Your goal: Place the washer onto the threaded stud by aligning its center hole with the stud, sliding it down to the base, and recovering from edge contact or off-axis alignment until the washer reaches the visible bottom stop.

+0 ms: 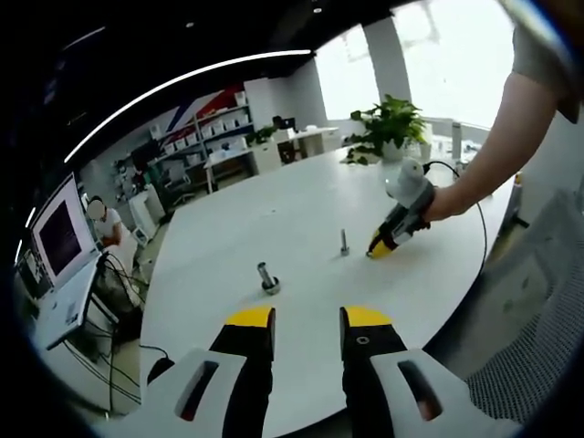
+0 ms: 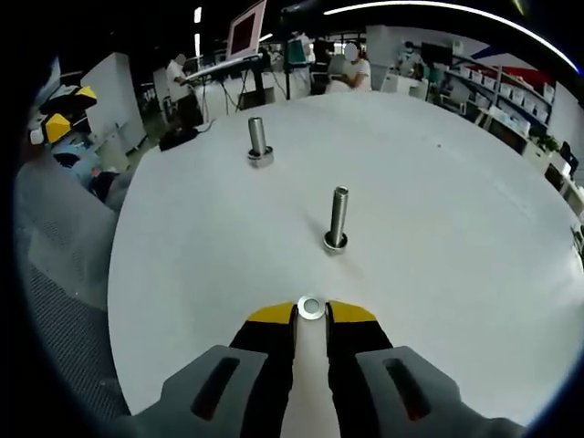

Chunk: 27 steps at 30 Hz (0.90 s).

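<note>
Steel washer (image 2: 311, 307): pinched at its rim between the tips of the right gripper (image 2: 311, 312), low over the white table (image 2: 456, 237), just short of the near stud (image 2: 337, 219). It lies roughly flat, hole facing up. Near stud: upright, long axis vertical, on its base out in the table's middle. Far stud (image 2: 258, 141): upright, toward the table's far edge, near the monitor (image 2: 246, 27). Left gripper (image 1: 307, 321): jaws apart, holding nothing, at the opposite table edge. Handling advice: lift the washer above the stud tip, keep it level, centre the hole on the axis, then lower; if the rim catches, back off and re-centre.
</note>
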Each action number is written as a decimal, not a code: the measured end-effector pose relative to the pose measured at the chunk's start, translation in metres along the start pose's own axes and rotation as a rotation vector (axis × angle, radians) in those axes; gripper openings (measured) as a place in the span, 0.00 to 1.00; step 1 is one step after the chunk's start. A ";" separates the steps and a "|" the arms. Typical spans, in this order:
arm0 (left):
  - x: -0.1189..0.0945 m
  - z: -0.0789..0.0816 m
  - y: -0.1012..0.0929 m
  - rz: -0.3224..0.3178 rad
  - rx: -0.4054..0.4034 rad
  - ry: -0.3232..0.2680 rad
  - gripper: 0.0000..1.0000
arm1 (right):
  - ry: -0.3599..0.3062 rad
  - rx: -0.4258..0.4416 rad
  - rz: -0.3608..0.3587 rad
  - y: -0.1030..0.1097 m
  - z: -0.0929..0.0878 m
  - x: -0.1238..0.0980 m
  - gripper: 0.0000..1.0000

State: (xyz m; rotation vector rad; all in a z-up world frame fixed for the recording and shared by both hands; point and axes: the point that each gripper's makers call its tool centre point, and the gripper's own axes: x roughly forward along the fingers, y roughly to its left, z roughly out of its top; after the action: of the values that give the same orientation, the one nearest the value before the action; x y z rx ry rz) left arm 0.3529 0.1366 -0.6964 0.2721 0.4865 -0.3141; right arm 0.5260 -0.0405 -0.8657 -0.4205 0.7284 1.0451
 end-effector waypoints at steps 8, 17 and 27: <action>0.000 0.000 0.000 0.000 0.002 0.000 0.26 | -0.054 -0.019 -0.016 -0.005 0.021 -0.008 0.14; 0.000 0.000 0.001 0.003 0.001 0.001 0.26 | -0.096 -0.022 -0.033 -0.008 0.040 -0.014 0.14; 0.000 0.000 0.000 0.002 0.004 0.004 0.26 | -0.140 -0.023 -0.036 -0.008 0.057 -0.020 0.14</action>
State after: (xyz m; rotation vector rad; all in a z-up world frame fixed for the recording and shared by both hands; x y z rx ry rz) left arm 0.3531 0.1371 -0.6967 0.2775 0.4891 -0.3127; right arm 0.5468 -0.0207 -0.8116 -0.3752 0.5827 1.0390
